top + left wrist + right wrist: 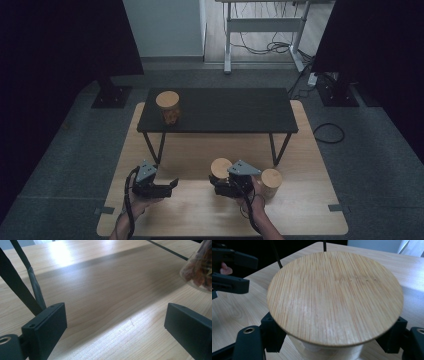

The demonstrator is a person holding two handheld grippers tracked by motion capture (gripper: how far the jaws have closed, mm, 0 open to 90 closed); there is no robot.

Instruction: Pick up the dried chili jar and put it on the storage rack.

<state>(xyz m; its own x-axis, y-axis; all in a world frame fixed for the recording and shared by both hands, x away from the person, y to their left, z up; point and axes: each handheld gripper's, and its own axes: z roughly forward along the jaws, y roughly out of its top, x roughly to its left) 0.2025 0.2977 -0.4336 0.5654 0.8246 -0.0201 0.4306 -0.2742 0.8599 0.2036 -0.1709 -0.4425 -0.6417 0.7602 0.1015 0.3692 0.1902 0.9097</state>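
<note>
While right gripper (219,184) clamps jar (220,168), table edge (220,234) near.

Dim and grainy from above, with black panels swallowing both upper corners and only the wooden table (200,210) catching soft light, broad white glare and a dark shadow band across that table in the left gripper view, near jaws and bamboo lid (334,297) slightly soft close up.

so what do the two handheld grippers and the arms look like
Both the left gripper and the right gripper are black with blocky rectangular jaws and a grey three-cornered plate on top. A black cable trails from each along the forearm. The forearms are bare, with no sleeves visible.
</note>
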